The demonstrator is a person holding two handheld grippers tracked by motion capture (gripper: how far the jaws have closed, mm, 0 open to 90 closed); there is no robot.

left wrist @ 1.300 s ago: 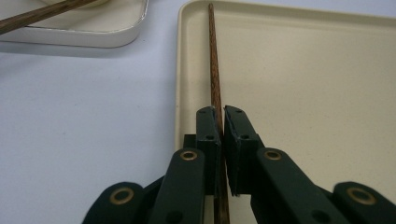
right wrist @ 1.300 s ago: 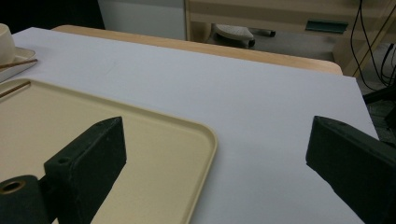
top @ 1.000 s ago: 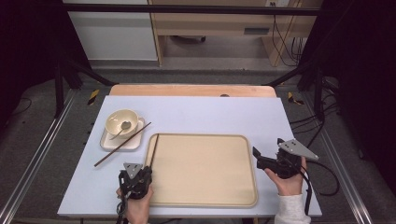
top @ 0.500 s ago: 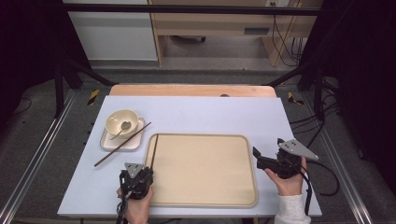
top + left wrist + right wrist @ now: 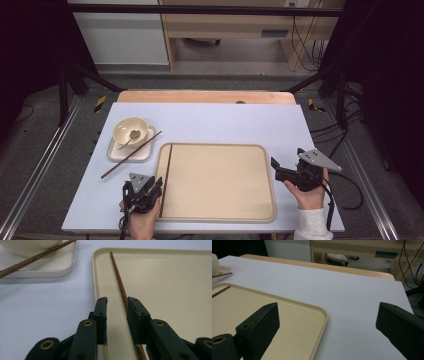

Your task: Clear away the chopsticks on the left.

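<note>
While the left gripper (image 5: 156,186) hovered low at the near left corner of the tray (image 5: 220,216), its jaws had just been opening, and in the left gripper view they stood a little apart with the chopstick on the tray (image 5: 119,282) lying between them, close against the right pad (image 5: 133,315) but, as far as I could judge, no longer pinched. That stick lay flat along the tray's left edge, its long axis running straight away from the person, nearly in line with the jaws, so the left hand was plainly the nearer one to it. It was a slim, dark brown wooden rod, round and slightly tapering toward the far end. Farther left and beyond, the second chopstick (image 5: 131,155) rested aslant across a small white square plate (image 5: 116,153), its near end on the pale blue table (image 5: 225,120), its far end beside a cream bowl (image 5: 130,131) that held a spoon (image 5: 133,135). That one pointed diagonally, so I judged that reaching it would call for a turn of the wrist, leftward and forward from the claw. Over on the right, the right gripper (image 5: 274,168) sat just off the tray's right rim, jaws spread wide with nothing between them, well apart from both sticks.
</note>
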